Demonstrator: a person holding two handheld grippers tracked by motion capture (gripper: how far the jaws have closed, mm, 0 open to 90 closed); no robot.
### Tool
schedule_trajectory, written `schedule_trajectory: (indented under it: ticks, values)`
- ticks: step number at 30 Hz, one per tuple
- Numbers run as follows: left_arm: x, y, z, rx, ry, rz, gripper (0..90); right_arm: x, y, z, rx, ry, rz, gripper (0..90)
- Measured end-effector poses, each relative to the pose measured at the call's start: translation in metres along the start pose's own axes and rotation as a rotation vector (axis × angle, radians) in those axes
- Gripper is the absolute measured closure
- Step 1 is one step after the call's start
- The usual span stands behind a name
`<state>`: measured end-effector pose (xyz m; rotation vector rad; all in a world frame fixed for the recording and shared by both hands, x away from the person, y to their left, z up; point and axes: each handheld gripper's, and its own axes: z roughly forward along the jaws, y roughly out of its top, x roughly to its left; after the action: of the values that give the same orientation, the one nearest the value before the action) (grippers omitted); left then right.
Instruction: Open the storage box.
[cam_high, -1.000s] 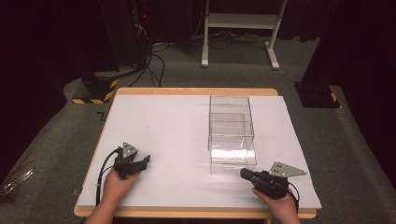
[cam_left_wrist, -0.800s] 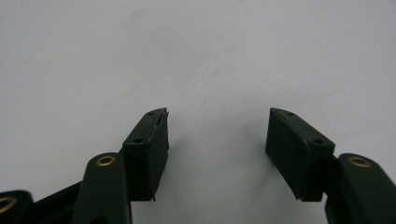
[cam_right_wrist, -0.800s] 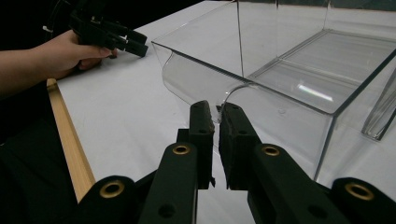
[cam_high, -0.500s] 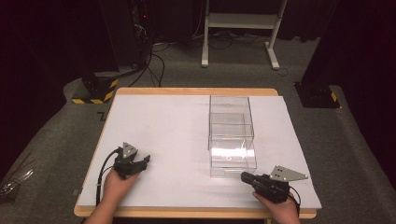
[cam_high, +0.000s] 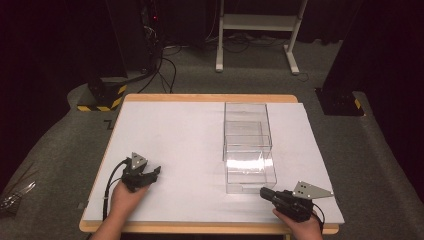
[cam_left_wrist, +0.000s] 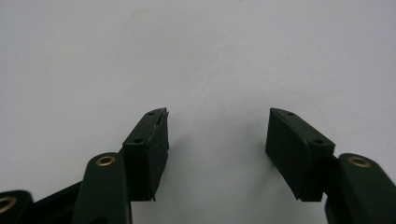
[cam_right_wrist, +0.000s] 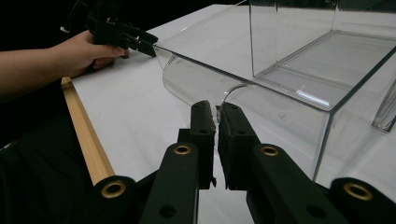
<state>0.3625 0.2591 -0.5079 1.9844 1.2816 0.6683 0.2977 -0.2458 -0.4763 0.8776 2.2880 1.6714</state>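
Your left hand (cam_high: 125, 196) holds the left gripper (cam_high: 154, 173) low over the worktop (cam_high: 180, 130) near its front left, jaws spread wide apart. Your right hand (cam_high: 296, 226) holds the right gripper (cam_high: 264, 192) at the front right, pointing left, jaws pressed nearly together.

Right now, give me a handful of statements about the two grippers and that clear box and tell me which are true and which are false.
1. The left gripper has its jaws spread apart over bare white table. True.
2. The right gripper is wide open. False: its jaws are closed together, right at the curved front lip of the clear box.
3. The clear box sits on the person's right half of the table. True.
4. The box is full of coloured blocks. False: nothing can be seen inside it.
5. The left gripper is touching the box. False: it is well apart from it.
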Motion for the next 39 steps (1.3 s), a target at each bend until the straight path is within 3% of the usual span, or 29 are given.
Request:
schedule_trajectory:
  ticks: [27,39]
  values:
    - [0.004,0.001,0.001,0.009,-0.027,-0.027,39.5,0.013,-0.004,-0.005,0.009,0.019,-0.028,85.1]
    - [0.004,0.001,0.001,0.01,-0.03,-0.03,39.4,0.011,-0.005,-0.013,-0.012,-0.014,-0.023,81.0]
